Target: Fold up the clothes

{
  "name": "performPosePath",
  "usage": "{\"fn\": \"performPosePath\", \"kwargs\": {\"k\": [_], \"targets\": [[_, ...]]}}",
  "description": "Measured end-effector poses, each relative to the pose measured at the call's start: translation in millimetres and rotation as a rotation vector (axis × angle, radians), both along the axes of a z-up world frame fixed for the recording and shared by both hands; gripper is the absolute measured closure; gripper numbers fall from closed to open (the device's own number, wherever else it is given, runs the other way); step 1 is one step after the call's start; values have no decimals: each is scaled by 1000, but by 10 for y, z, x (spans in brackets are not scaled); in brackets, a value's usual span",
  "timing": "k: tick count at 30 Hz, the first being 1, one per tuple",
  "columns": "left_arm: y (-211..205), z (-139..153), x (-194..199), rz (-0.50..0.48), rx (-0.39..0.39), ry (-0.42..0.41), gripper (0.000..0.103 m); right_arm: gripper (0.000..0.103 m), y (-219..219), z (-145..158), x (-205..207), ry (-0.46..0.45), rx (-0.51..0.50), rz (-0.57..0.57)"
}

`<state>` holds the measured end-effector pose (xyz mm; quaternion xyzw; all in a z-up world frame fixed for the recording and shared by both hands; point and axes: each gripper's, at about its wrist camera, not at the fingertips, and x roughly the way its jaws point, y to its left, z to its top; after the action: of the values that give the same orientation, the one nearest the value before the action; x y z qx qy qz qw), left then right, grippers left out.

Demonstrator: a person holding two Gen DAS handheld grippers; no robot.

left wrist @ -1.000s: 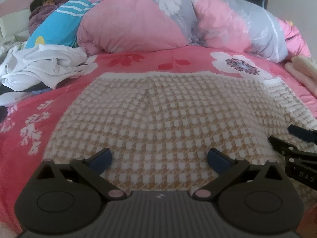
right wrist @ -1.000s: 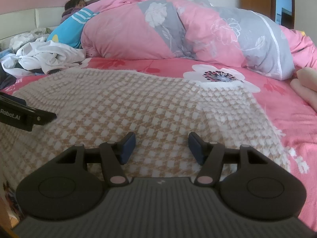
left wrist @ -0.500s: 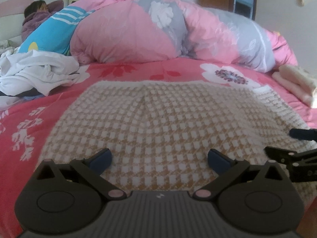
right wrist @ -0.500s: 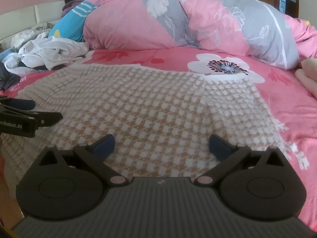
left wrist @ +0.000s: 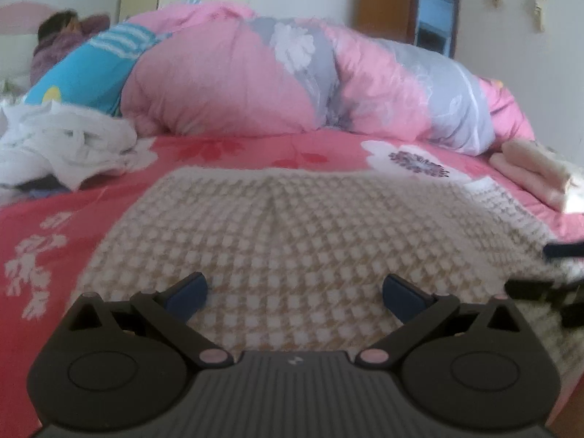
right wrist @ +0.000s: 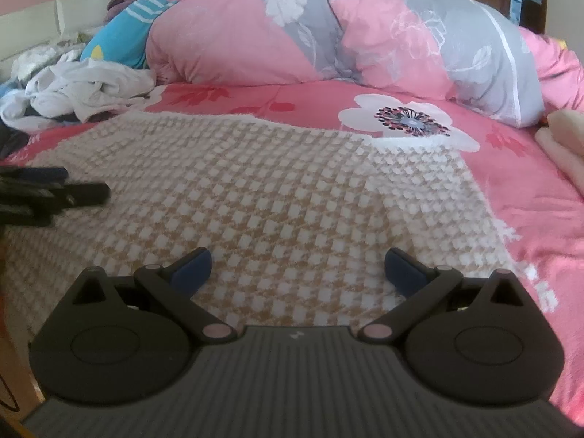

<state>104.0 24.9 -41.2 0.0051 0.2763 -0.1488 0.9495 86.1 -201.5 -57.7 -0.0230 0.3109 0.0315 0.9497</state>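
Both grippers hover with jaws spread over a beige-and-white houndstooth knit garment lying flat on the red floral bedsheet.

Left gripper jaws spread wide, nothing between the pads; right gripper jaws have just been opening, now spread wide and empty, garment below. Each gripper shows at the other view's near edge. Far side: pink-and-grey floral quilt bunched up. Far left: crumpled white clothes pile. Right edge: folded pale pink cloth stack.
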Motion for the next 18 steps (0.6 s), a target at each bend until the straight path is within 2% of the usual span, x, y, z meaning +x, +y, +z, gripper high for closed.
{"fn": "performPosePath", "kwargs": {"k": [3,7,10,13,14,17,18], "targets": [[27,-9,3,-7,-13,1,0,1,-14,185,-52,-90,-7,10],[31,-22,8,-9,-10,-3,0,1,-107,370,80,-143,9,-21],[44,-25,-4,-12,-16,-4,0,1,-179,262,284,-120,2,-50],[56,-28,-4,-17,-21,-4,0,1,-257,-176,531,24,-5,-61],[58,-30,-6,-18,-21,-5,0,1,-307,-216,506,-7,30,-64],[50,-33,-7,-15,-21,-7,0,1,-287,-54,546,26,29,-73],[47,-33,-9,-14,-19,-8,0,1,-292,17,564,10,30,-72]]}}
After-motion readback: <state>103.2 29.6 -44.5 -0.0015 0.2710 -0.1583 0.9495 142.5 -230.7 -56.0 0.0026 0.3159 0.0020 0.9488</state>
